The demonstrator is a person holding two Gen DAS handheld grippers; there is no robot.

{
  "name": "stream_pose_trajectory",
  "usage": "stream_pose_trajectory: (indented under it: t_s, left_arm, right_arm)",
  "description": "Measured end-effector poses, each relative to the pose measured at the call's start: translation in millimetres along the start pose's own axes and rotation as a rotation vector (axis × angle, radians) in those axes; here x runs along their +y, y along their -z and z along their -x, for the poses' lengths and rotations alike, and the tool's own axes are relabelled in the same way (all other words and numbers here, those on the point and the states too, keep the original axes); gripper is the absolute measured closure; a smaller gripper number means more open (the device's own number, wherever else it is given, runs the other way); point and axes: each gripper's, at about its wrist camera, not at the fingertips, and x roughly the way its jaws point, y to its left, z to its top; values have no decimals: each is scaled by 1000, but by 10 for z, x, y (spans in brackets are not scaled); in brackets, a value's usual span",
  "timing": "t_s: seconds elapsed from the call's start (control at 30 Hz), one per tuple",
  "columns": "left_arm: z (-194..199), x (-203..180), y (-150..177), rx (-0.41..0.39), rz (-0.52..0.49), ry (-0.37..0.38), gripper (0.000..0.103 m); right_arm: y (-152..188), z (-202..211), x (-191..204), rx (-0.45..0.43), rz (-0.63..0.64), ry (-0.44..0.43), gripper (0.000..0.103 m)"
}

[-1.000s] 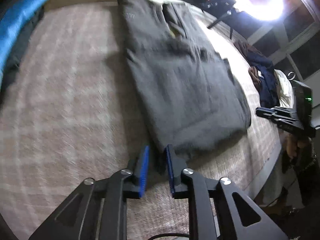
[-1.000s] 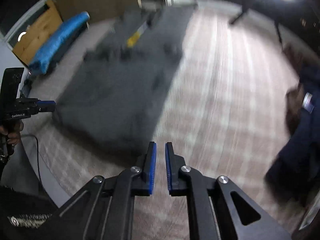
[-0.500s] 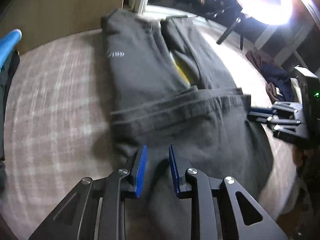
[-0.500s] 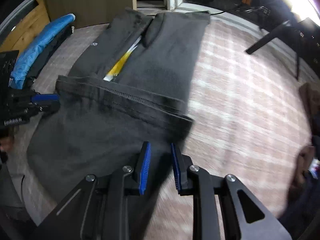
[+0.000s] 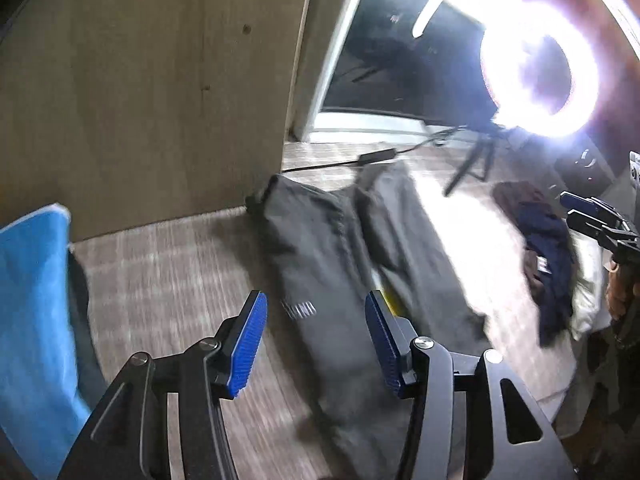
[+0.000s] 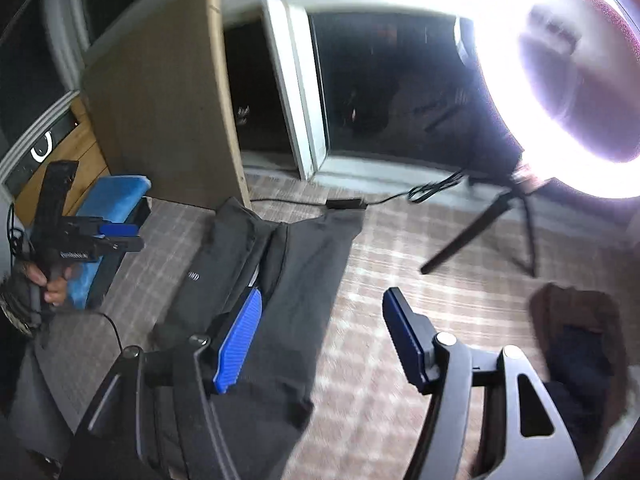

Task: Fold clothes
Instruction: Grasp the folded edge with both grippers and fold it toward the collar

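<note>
A dark grey garment (image 5: 320, 248) lies lengthwise on the plaid cover (image 5: 168, 264), with a small pale logo on its left half and a yellow strip showing at its middle seam. My left gripper (image 5: 315, 308) hovers over it, its jaws opening, blue pads wide apart with nothing pinched. In the right wrist view the same garment (image 6: 304, 264) runs away from me. My right gripper (image 6: 324, 300) hangs above its right edge, jaws also opening and empty. Each gripper shows in the other's view: the right one (image 5: 592, 220) and the left one (image 6: 116, 236), held by a hand.
A bright ring light (image 5: 540, 76) on a tripod (image 6: 480, 232) stands at the far right. A cable and power brick (image 6: 344, 203) lie past the garment. A blue cushion (image 5: 32, 320) sits left, a wooden panel (image 5: 160, 80) behind, and a pile of dark clothes (image 5: 548, 264) right.
Both grippers travelled forward along the garment, folding its near end over. Their jaws went from nearly shut on the fabric to wide apart, letting it go.
</note>
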Motion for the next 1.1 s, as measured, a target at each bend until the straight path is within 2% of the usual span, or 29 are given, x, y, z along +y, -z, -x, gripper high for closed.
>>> stream_pose_trajectory:
  t_s: [0.2, 0.4, 0.7, 0.87, 0.9, 0.93, 0.97, 1.0, 1.1]
  left_arm:
    - [-869, 272, -381, 85, 44, 1, 54]
    - [-1577, 344, -585, 155, 33, 20, 54]
    - [-2098, 204, -828, 162, 27, 36, 48]
    - [-2302, 114, -917, 125, 27, 33, 49]
    - [-2333, 100, -930, 113, 27, 35, 54]
    - [-2365, 86, -943, 101, 26, 36, 76]
    - [-2391, 73, -954, 93, 24, 45, 91]
    - [-2403, 51, -967, 88, 19, 56, 91]
    - [-2357, -67, -1020, 57, -1, 81, 94]
  right_arm:
    - [-196, -1129, -190, 134, -8, 13, 41]
    - [-363, -1673, -488, 202, -50, -41, 40]
    - [-515, -2159, -384, 261, 25, -83, 40]
    - [-543, -2252, -297, 239, 52, -87, 39]
    - [-539, -2254, -279, 235, 56, -93, 41]
    - [-535, -2248, -265, 236, 55, -107, 58]
    - [-531, -2241, -251, 237, 53, -121, 75]
    - [-527, -2235, -237, 238, 52, -135, 94]
    - [-560, -2076, -232, 198, 25, -158, 95]
